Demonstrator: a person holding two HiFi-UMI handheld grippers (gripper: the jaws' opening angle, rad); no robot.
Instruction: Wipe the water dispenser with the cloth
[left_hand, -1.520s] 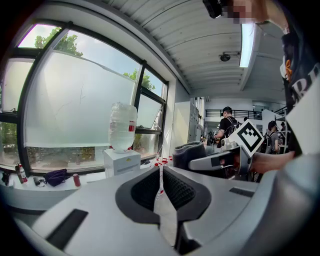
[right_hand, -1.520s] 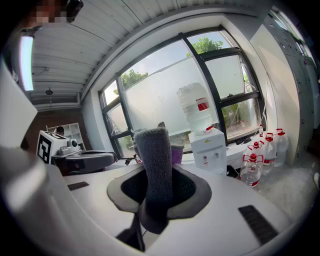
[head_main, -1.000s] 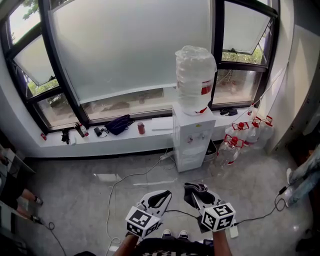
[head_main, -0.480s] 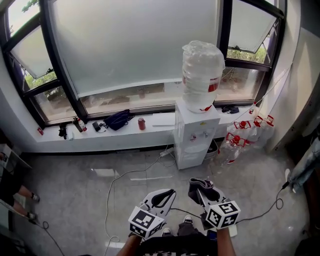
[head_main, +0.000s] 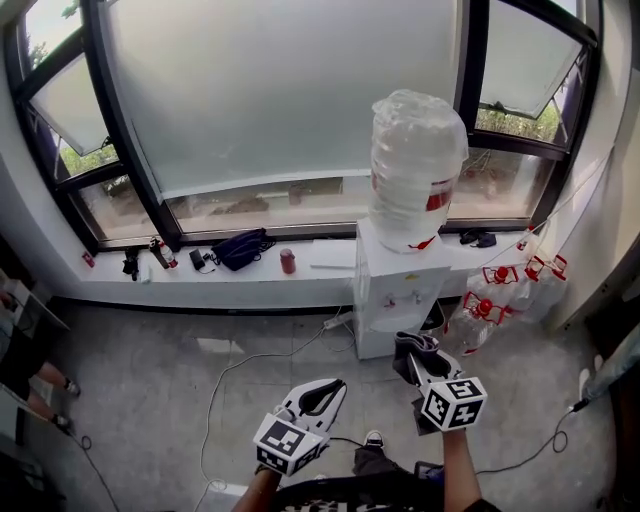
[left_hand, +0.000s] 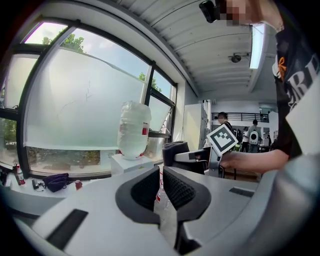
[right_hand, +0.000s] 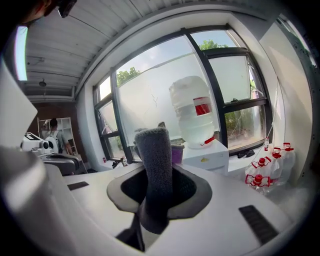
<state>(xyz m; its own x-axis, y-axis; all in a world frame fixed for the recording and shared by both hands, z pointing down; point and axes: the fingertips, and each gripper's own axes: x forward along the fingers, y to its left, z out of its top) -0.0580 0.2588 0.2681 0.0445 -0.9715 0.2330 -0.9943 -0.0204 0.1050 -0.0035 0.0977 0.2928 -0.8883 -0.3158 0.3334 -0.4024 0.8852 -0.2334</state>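
The white water dispenser (head_main: 395, 295) stands against the window wall with a big clear bottle (head_main: 416, 170) on top. My right gripper (head_main: 418, 358) hovers above the floor just in front of it, shut on a dark grey cloth (head_main: 412, 346). In the right gripper view the cloth (right_hand: 155, 165) sticks up between the jaws, with the dispenser (right_hand: 209, 155) beyond it. My left gripper (head_main: 312, 398) hangs lower and to the left, shut and empty. The left gripper view shows that gripper (left_hand: 161, 184), the dispenser (left_hand: 131, 163) ahead and the cloth (left_hand: 173, 149) off to the right.
Spare water bottles with red caps (head_main: 492, 298) crowd the floor to the right of the dispenser. A white sill (head_main: 200, 285) carries a dark bag (head_main: 243, 247) and a red can (head_main: 288, 261). A cable (head_main: 262, 358) snakes over the grey floor. A person's leg (head_main: 25, 385) shows at the left.
The person has stepped toward the dispenser, so it looms larger and nearer. Both grippers have come closer to it, the right one with the cloth now just before its base.
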